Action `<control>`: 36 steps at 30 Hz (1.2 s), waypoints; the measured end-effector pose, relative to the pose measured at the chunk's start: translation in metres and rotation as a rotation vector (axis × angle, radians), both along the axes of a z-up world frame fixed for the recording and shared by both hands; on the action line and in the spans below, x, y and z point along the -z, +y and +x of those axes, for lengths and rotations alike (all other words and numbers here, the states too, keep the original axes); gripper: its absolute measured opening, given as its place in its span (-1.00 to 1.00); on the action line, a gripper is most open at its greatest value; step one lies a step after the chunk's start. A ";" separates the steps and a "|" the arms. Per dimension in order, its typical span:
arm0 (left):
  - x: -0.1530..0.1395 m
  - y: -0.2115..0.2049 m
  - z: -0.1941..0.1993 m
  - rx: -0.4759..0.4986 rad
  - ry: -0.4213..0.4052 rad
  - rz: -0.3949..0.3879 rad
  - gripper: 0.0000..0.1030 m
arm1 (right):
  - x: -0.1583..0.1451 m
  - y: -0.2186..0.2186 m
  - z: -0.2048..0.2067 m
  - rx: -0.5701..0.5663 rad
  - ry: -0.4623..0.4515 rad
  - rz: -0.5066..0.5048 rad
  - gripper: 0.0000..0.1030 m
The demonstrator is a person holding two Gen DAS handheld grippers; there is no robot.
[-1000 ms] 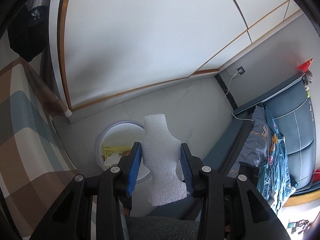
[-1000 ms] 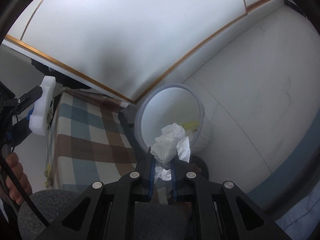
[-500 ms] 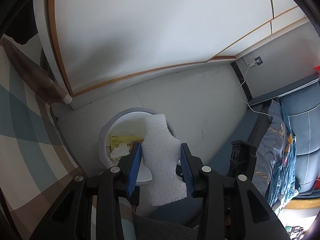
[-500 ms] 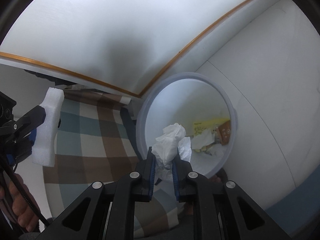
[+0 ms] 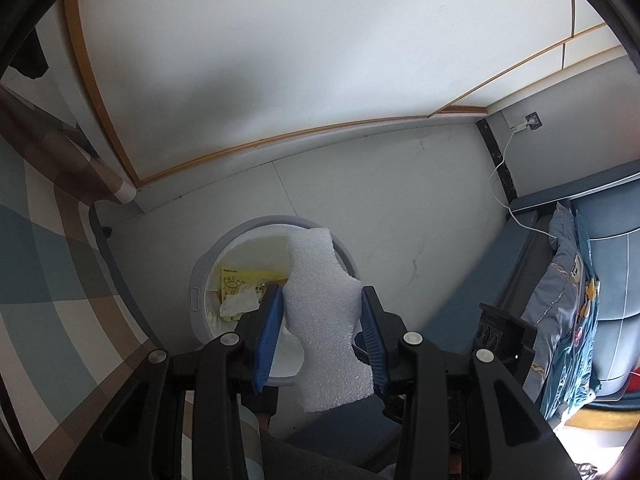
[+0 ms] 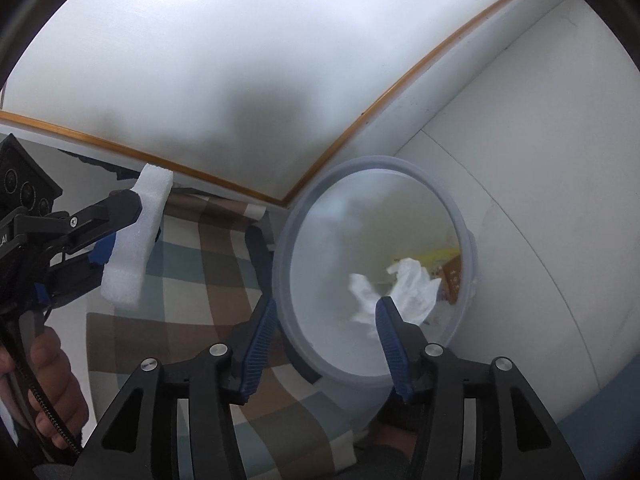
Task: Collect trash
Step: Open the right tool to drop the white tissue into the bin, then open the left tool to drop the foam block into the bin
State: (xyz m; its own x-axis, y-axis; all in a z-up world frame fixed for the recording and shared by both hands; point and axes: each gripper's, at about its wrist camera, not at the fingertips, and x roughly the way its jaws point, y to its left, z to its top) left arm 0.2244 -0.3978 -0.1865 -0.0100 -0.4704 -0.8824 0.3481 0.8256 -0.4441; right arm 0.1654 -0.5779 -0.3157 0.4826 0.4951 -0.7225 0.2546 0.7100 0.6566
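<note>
Foam piece (image 5: pixel 326 320) is sitting clamped in the left claw (image 5: pixel 320 334) above the bin (image 5: pixel 200 280), while the right claw (image 6: pixel 324 336) is gaping wide over falling tissue (image 6: pixel 412 288).

Black claw (image 6: pixel 324 316) — blue ribbed pads (image 6: pixel 259 340)

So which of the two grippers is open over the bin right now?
The right gripper: its jaws are spread wide with nothing between them, the white tissue loose inside the trash bin. The left gripper is shut on the foam piece.
</note>
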 end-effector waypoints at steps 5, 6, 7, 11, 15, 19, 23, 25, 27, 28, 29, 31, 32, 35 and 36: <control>0.012 -0.010 0.000 0.019 0.014 0.066 -0.35 | -0.009 -0.015 -0.022 0.073 -0.021 -0.060 0.04; 0.016 -0.013 0.000 0.026 0.016 0.091 -0.35 | -0.011 -0.019 -0.026 0.088 -0.027 -0.069 0.04; 0.020 -0.014 0.000 0.033 0.022 0.098 -0.35 | -0.014 -0.023 -0.031 0.106 -0.029 -0.081 0.04; 0.034 -0.021 -0.002 0.049 0.066 0.120 -0.35 | -0.023 -0.039 -0.044 0.166 -0.035 -0.093 0.07; 0.039 -0.029 -0.003 0.064 0.092 0.132 -0.35 | -0.027 -0.048 -0.048 0.199 -0.030 -0.103 0.21; 0.047 -0.034 -0.002 0.077 0.115 0.168 -0.34 | -0.033 -0.052 -0.051 0.210 -0.033 -0.103 0.22; 0.050 -0.038 -0.003 0.089 0.134 0.155 -0.32 | -0.039 -0.051 -0.052 0.206 -0.036 -0.117 0.28; 0.046 -0.039 -0.001 0.087 0.120 0.152 -0.28 | -0.041 -0.050 -0.053 0.204 -0.034 -0.122 0.32; 0.040 -0.038 -0.001 0.083 0.089 0.160 -0.05 | -0.041 -0.049 -0.055 0.200 -0.030 -0.115 0.32; 0.035 -0.037 0.000 0.079 0.066 0.165 0.09 | -0.040 -0.048 -0.056 0.198 -0.027 -0.115 0.32; 0.031 -0.036 0.000 0.078 0.053 0.162 0.09 | -0.041 -0.047 -0.057 0.197 -0.025 -0.118 0.32; 0.025 -0.034 0.000 0.076 0.039 0.167 0.10 | -0.042 -0.045 -0.061 0.192 -0.024 -0.124 0.32; 0.021 -0.032 0.000 0.073 0.029 0.165 0.10 | -0.043 -0.045 -0.063 0.192 -0.022 -0.127 0.32; 0.008 -0.027 -0.003 0.068 -0.026 0.144 0.10 | -0.047 -0.043 -0.070 0.194 -0.020 -0.121 0.39; 0.003 -0.025 -0.005 0.074 -0.044 0.136 0.10 | -0.048 -0.042 -0.071 0.191 -0.018 -0.120 0.42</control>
